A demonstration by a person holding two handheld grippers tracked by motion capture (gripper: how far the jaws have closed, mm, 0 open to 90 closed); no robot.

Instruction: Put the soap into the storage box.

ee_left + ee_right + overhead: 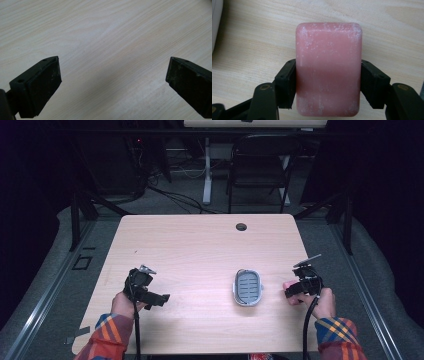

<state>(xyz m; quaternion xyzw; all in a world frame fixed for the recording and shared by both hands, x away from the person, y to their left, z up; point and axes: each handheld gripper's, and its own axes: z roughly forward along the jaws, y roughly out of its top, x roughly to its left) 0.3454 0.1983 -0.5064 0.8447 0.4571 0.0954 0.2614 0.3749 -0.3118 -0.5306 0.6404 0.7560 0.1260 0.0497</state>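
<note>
One hand-held gripper (328,82) clamps pink soap (328,70)

Soap dish (247,287) lies on the table (200,245), right of centre, near the front edge. Bar of soap (328,68) sits just right of the dish, between the right gripper's (292,291) jaws. Left gripper (162,299) is well apart, at the table's left.

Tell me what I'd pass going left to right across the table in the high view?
Left gripper, jaws apart → grey soap dish → pink soap bar → right gripper clamped on the bar.
</note>
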